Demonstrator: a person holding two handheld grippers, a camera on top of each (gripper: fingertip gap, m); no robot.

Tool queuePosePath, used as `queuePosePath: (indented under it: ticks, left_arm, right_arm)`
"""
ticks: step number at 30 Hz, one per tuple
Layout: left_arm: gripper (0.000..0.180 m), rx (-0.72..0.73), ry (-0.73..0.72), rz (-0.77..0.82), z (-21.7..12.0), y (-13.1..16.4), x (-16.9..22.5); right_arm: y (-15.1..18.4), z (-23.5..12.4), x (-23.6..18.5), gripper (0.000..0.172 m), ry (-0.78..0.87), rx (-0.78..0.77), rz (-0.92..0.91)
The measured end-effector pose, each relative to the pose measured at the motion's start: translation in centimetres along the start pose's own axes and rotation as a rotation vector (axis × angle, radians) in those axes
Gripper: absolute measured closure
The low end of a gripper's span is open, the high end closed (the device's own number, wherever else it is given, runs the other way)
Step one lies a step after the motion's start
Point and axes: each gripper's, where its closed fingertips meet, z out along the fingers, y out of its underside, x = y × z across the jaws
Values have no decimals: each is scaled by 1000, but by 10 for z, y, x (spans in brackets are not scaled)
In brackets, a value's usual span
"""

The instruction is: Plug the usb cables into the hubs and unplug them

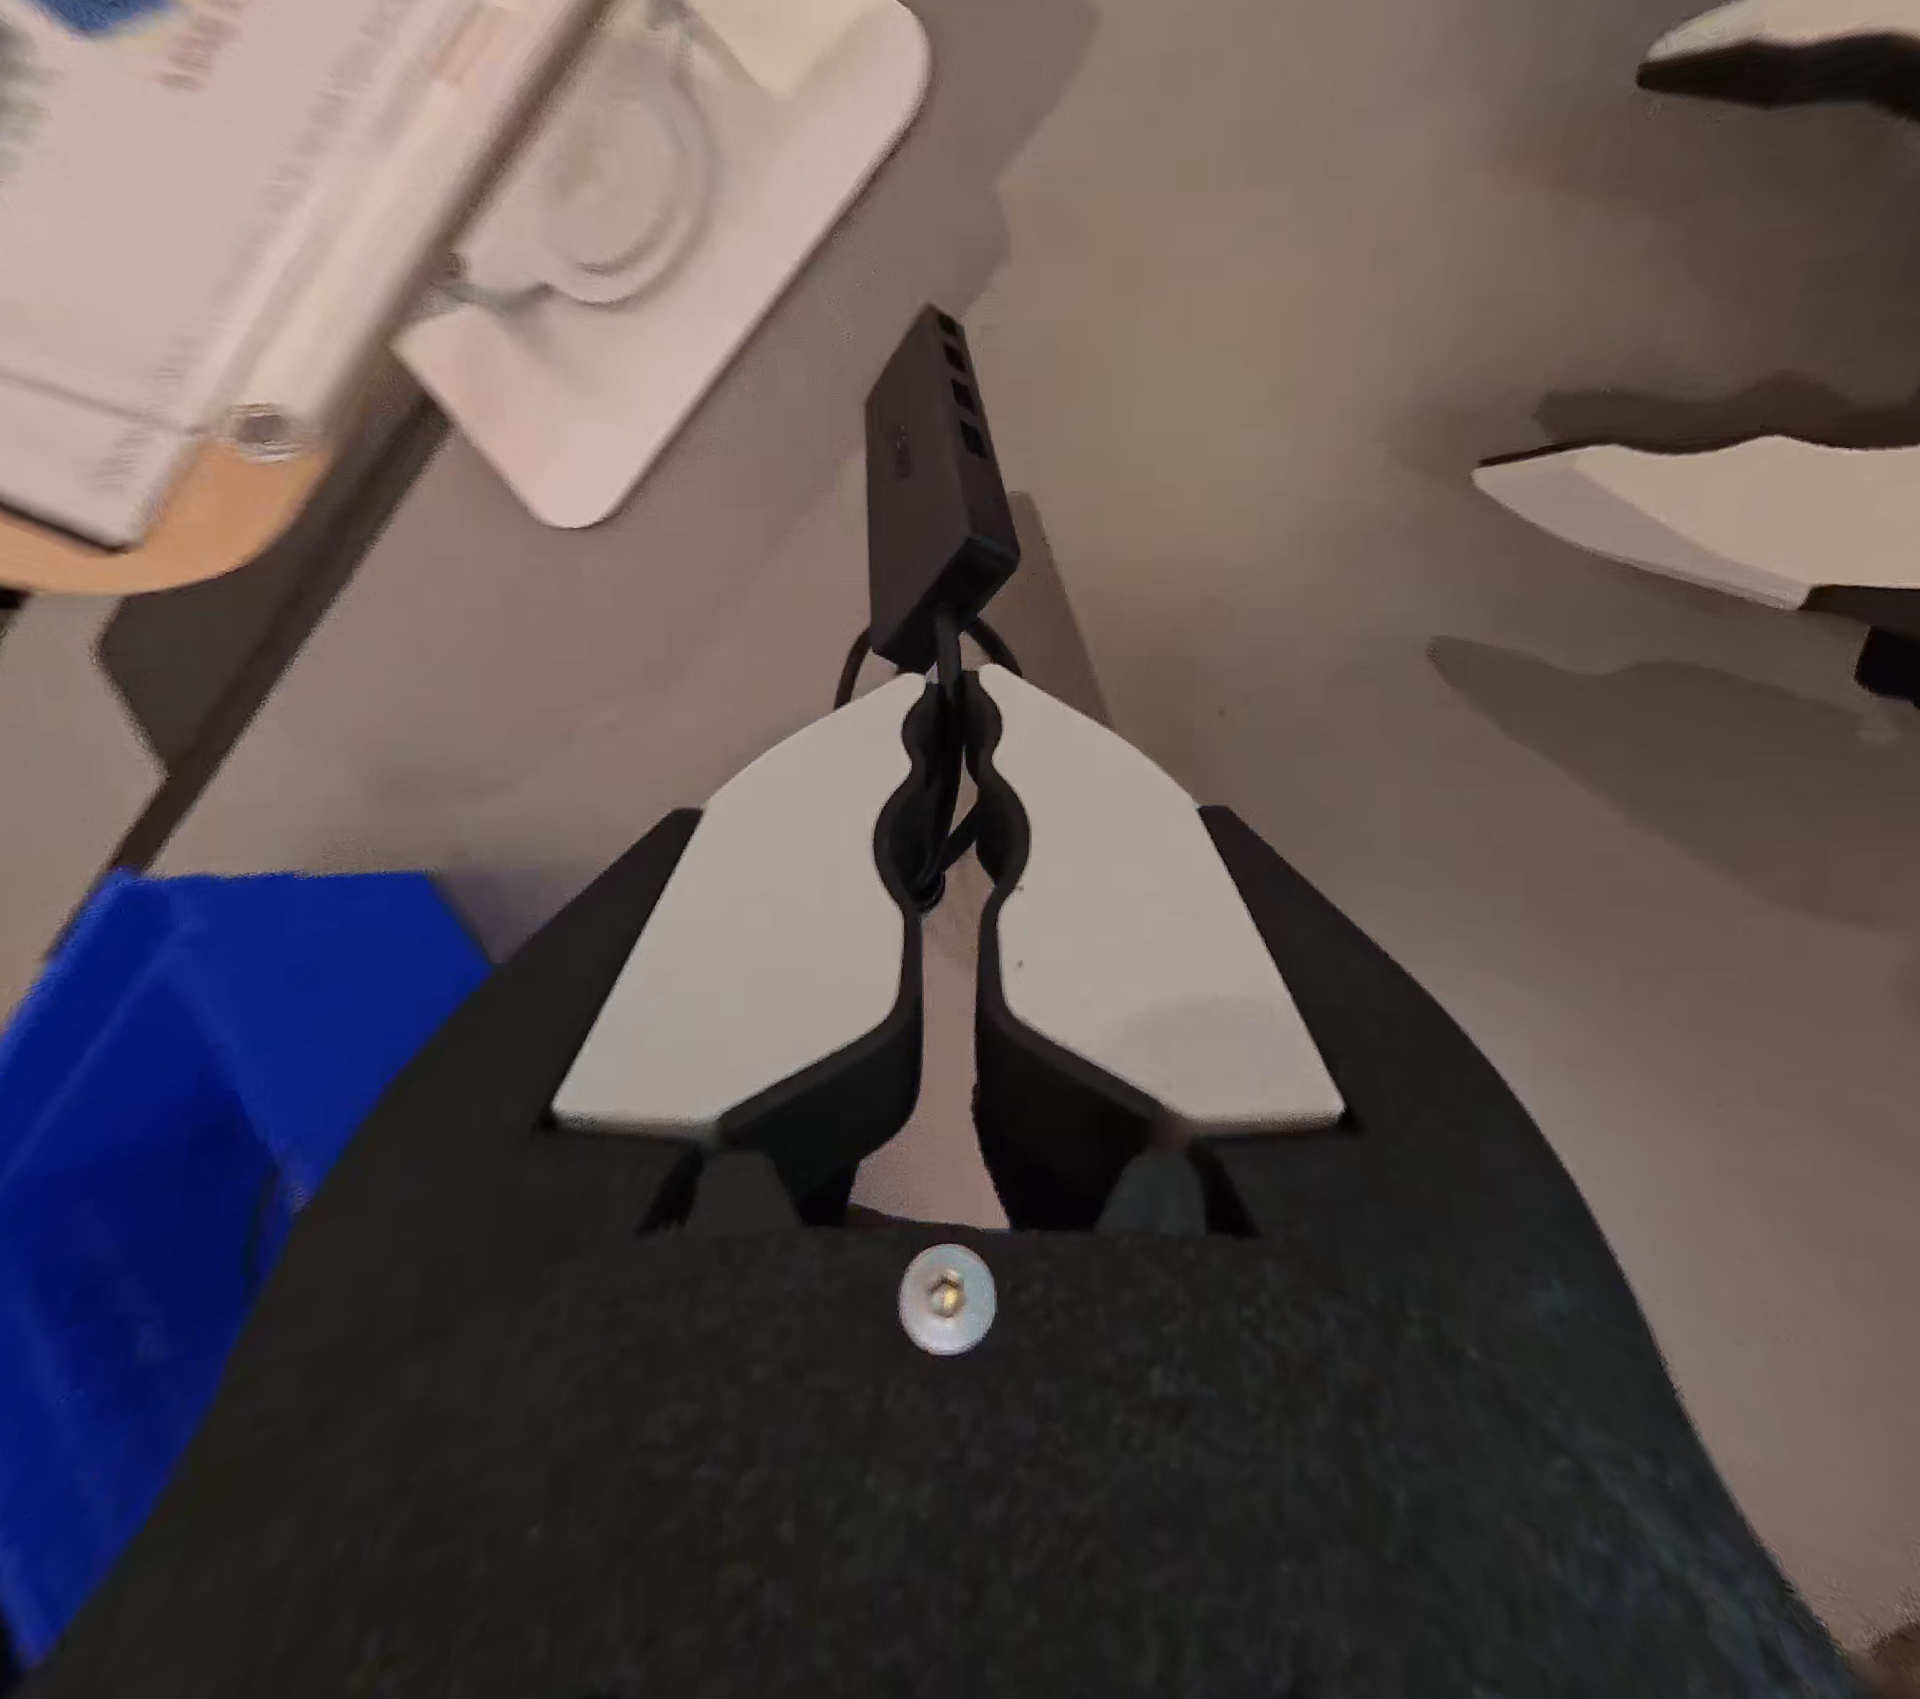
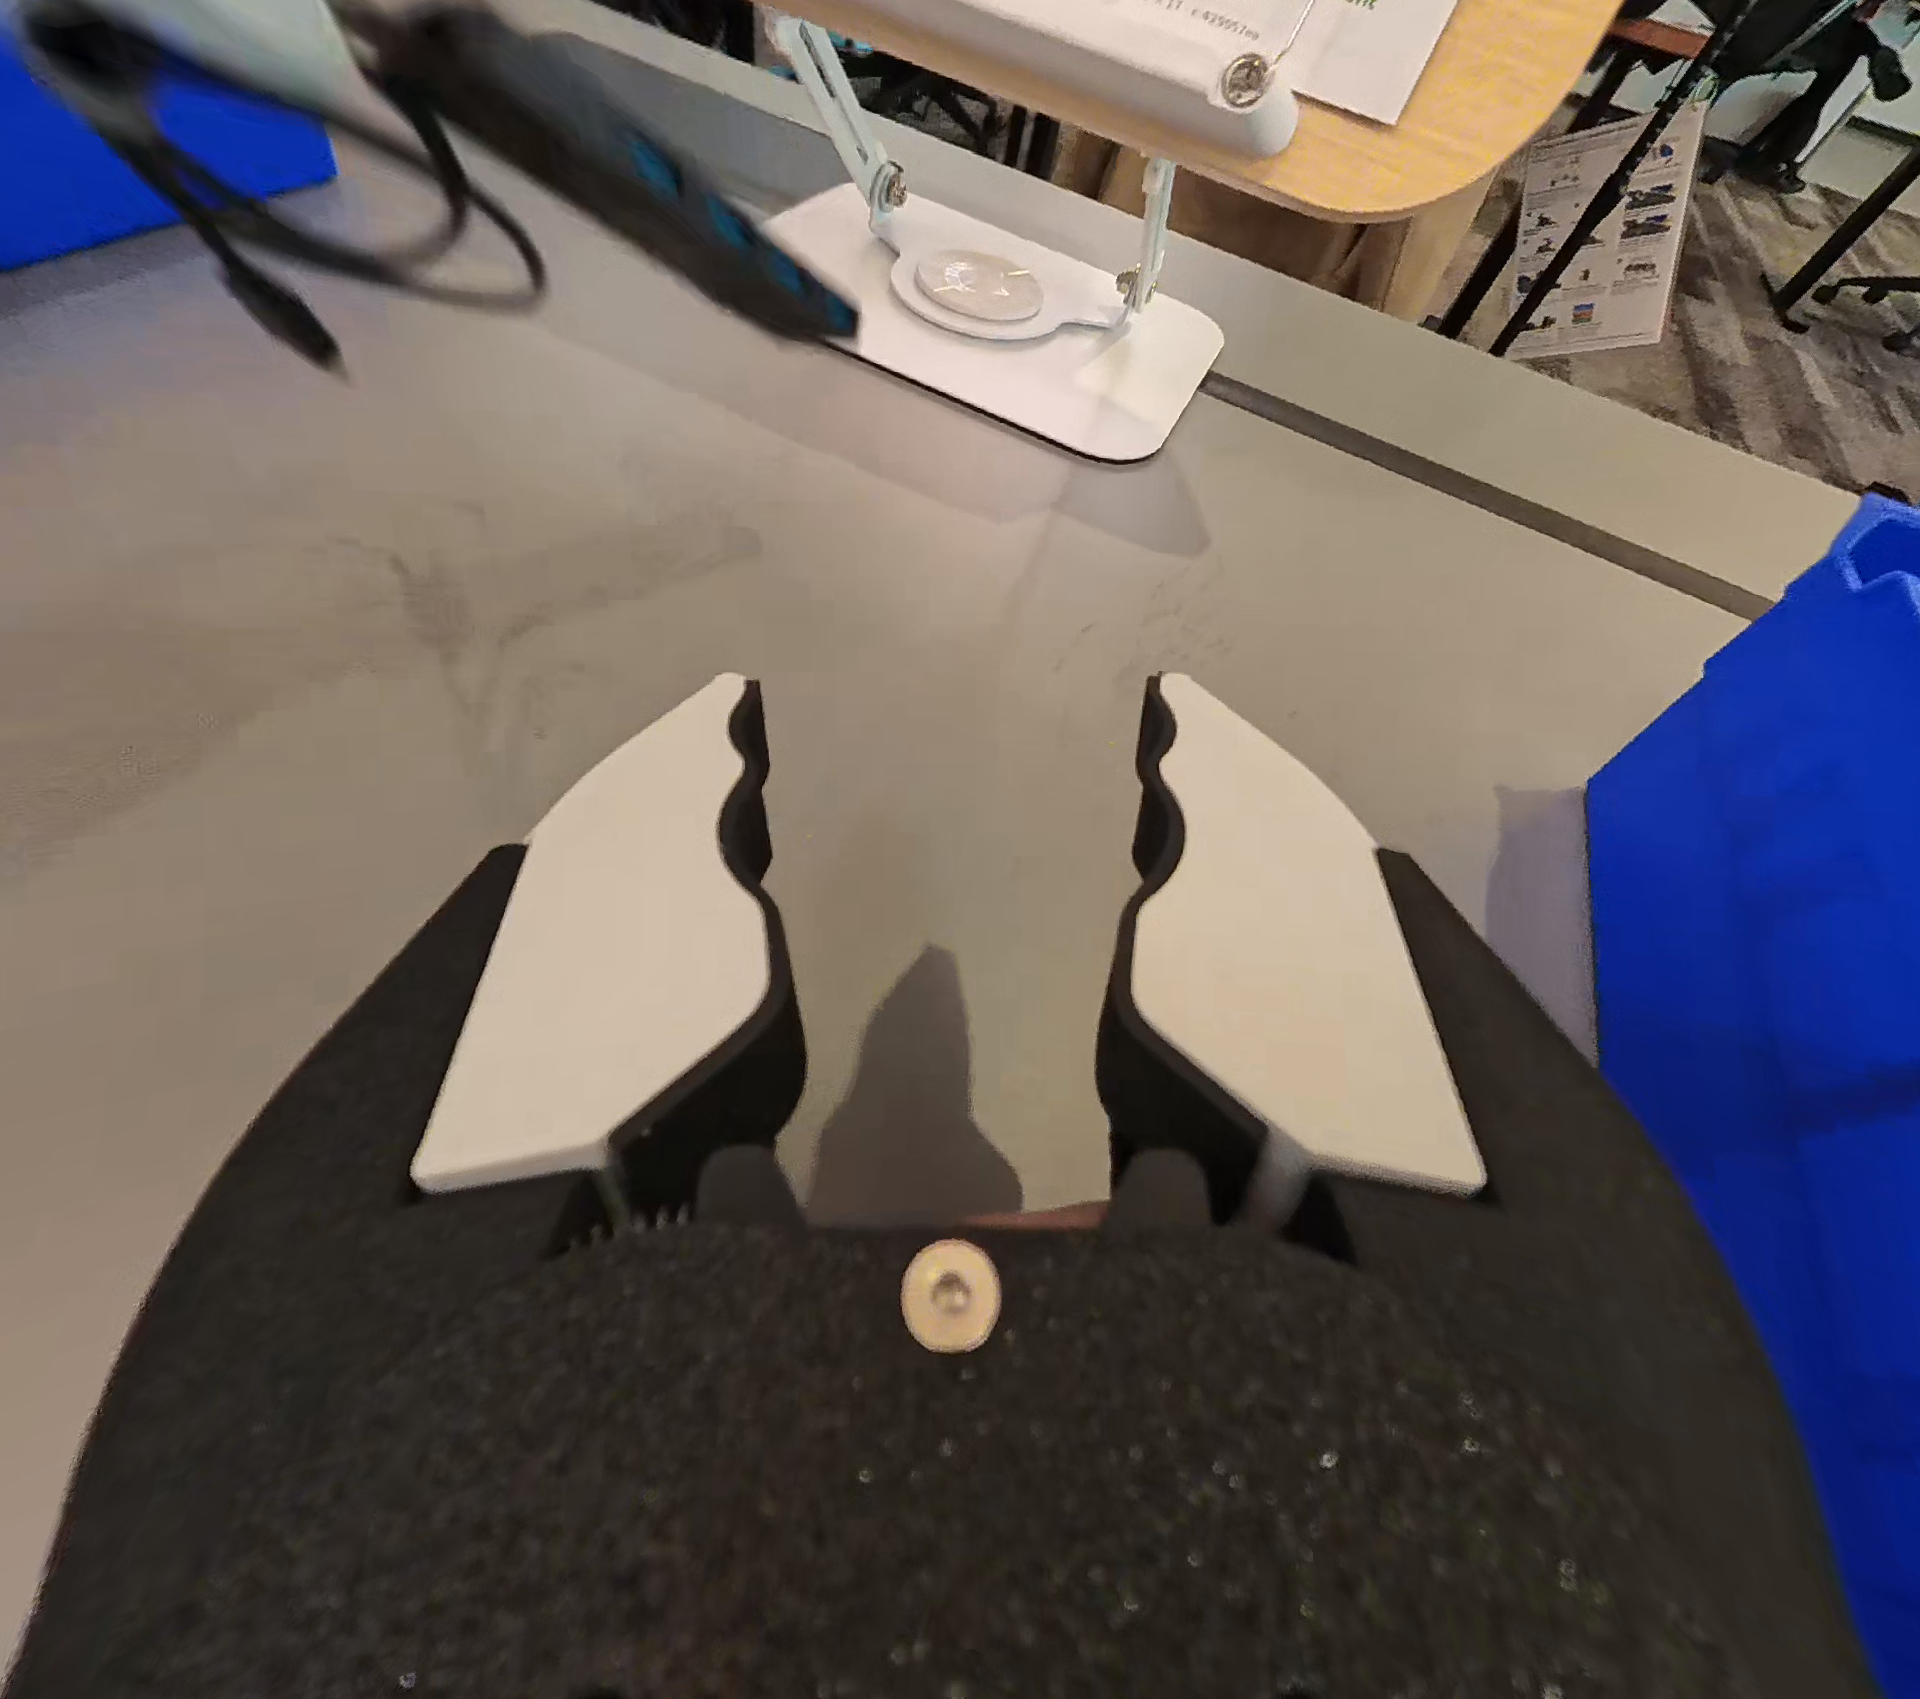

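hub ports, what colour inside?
Blue inside the hub ports; clearest in the right wrist view.

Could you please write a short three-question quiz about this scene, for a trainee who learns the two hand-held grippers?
1. True or false: the right gripper is open, with only bare grey table between its fingers.
2. What does the left gripper clamp?
A. the thin black cable of the black rectangular USB hub
B. the white flat stand base
C. the blue plastic bin
3. Fill in: the hub's ports, seen from the right wrist, are ____ inside.

Key: 1 true; 2 A; 3 blue.
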Motion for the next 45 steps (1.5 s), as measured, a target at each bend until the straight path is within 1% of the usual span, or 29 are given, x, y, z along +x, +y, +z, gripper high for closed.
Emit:
queuePosePath:
  ticks: [2, 4, 7, 11, 12, 14, 16, 17, 19, 20, 22, 25, 27, 28, 30, 33, 35, 37, 38, 40, 44, 45]
  left_arm:
    - [177, -19, 33, 7, 23, 4, 23]
    - [177, -20, 72, -7, 38, 8, 40]
    - [177, -21, 85, -13, 50, 15, 54]
    - [176, -23, 136, -9, 56, 27, 71]
    - [172, -28, 155, -8, 58, 31, 76]
    - [152, -28, 176, -11, 61, 37, 82]
    - [142, -3, 198, -32, 54, 41, 83]
    - [138, 29, 215, -58, 44, 40, 82]
    - [138, 129, 229, -112, 10, 39, 72]
    - [139, 180, 225, -135, -12, 41, 62]
    - [141, 281, 166, -174, -60, 53, 31]
    - [138, 363, 33, -233, -130, 91, -28]
    - [134, 373, -39, -277, -165, 125, -61]
    - [132, 362, -77, -304, -176, 143, -75]
    - [130, 303, -141, -331, -183, 179, -94]
    - [133, 191, -159, -301, -166, 217, -107]
    - [133, 103, -139, -185, -143, 231, -113]
    - [135, 6, -25, -19, -115, 244, -112]
    - [130, -48, 37, 39, -101, 250, -112]
    - [136, -61, 80, 118, -75, 246, -126]
    - [149, -50, 271, 236, -39, 233, -132]
    - [154, -60, 292, 260, -31, 233, -134]
  right_arm:
    - [-1, -1, 1, 103, -2, 5, 6]
    - [0, -1, 1, 104, 2, 5, -2]
    - [0, -1, 1, 104, -4, 4, 4]
    - [1, 1, -1, 104, -11, -6, 2]
    - [1, 1, -1, 104, -11, -9, -1]
    - [2, 2, -1, 104, -12, -14, -5]
    - [4, 2, -1, 103, -15, -17, -7]
    - [4, 2, -2, 103, -18, -19, -6]
    - [5, 2, -3, 103, -23, -24, -2]
    - [6, 3, -3, 103, -27, -27, 0]
    - [6, 3, -4, 103, -32, -31, -1]
    - [7, 5, -6, 103, -35, -36, -16]
    - [8, 6, -7, 103, -35, -44, -26]
    - [9, 7, -7, 103, -34, -47, -31]
    - [9, 7, -8, 103, -35, -49, -40]
    - [9, 9, -9, 104, -36, -50, -49]
    - [9, 9, -11, 104, -40, -53, -58]
    - [8, 10, -13, 104, -47, -51, -65]
    - [8, 10, -15, 104, -54, -51, -70]
    - [8, 10, -17, 105, -60, -54, -81]
    - [9, 11, -19, 106, -57, -58, -104]
    - [9, 11, -18, 106, -54, -61, -108]
